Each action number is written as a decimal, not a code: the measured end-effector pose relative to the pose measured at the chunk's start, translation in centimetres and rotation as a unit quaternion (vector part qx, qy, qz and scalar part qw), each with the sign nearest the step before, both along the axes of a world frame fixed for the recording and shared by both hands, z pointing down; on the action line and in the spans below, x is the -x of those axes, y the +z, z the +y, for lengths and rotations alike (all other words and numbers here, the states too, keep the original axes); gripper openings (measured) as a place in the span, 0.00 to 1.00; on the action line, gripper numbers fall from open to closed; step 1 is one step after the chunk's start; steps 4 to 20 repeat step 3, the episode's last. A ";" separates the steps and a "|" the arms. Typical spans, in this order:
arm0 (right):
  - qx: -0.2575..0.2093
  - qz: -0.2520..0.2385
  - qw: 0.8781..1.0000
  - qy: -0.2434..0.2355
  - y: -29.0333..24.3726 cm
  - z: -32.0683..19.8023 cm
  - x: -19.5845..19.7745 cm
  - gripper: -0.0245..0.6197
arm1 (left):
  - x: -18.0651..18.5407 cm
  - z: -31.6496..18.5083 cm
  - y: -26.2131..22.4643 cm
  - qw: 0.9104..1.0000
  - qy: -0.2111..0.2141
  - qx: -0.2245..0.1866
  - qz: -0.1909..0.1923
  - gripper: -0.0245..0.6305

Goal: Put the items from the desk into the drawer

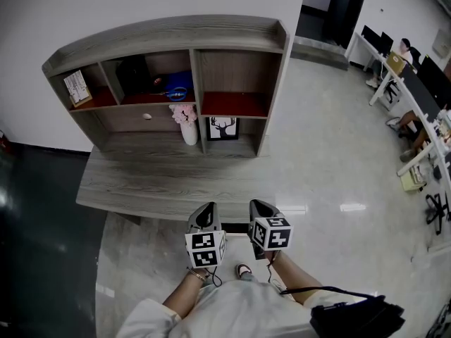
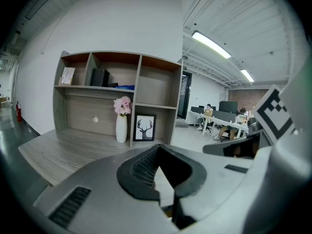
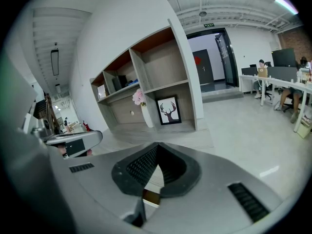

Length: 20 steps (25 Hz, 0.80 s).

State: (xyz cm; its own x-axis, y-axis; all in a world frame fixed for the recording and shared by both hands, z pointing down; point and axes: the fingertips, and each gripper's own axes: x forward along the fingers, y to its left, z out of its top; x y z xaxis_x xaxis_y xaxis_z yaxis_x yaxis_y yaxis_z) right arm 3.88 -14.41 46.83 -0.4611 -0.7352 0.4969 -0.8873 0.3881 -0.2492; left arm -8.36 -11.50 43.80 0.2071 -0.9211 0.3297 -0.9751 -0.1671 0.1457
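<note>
Both claws, my left gripper (image 1: 206,215) and right gripper (image 1: 259,210), sit pressed together and empty, and I judge the vase (image 1: 189,133) fragile, top-heavy, best pinched around its body.

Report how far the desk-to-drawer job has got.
Nothing looks done: the drawer is closed, and the vase and deer picture stand at the back of the desk. Nothing is in hand: the left gripper and right gripper are shut and empty, short of the desk's front edge. Left to do: open the drawer and move the items in.
</note>
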 end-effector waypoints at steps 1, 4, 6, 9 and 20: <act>-0.001 0.000 1.000 0.000 0.0 0.0 0.0 0.04 | 0.0 0.0 0.0 1.000 0.000 0.000 0.000 0.04; -0.002 0.001 1.000 0.001 0.0 -0.1 0.1 0.04 | 0.1 0.0 0.1 1.000 0.000 0.001 0.001 0.03; -0.002 0.001 1.000 0.001 0.0 -0.1 0.1 0.04 | 0.1 0.0 0.1 1.000 0.000 0.001 0.001 0.03; -0.002 0.001 1.000 0.001 0.0 -0.1 0.1 0.04 | 0.1 0.0 0.1 1.000 0.000 0.001 0.001 0.03; -0.002 0.001 1.000 0.001 0.0 -0.1 0.1 0.04 | 0.1 0.0 0.1 1.000 0.000 0.001 0.001 0.03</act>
